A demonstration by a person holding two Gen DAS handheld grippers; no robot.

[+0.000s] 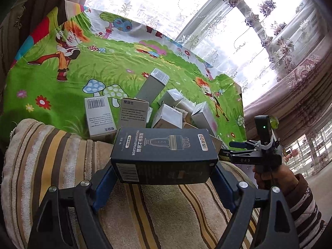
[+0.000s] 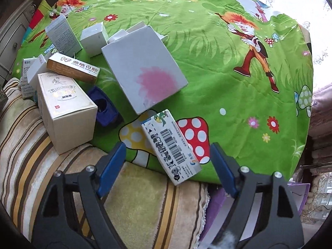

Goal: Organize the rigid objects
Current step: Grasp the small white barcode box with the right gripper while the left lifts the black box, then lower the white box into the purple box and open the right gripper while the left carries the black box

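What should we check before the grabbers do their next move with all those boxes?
1. Left gripper holds the dark DORMI box on both ends: ok.
2. That box sits level: ok.
3. Right gripper is open: ok.
4. Barcode box lies between its fingers, untouched: ok.
5. That box pokes over the green cloth edge onto the striped cushion; steady enough: cannot tell.
6. Box with the pink blotch leans on others and might slide: not ok.
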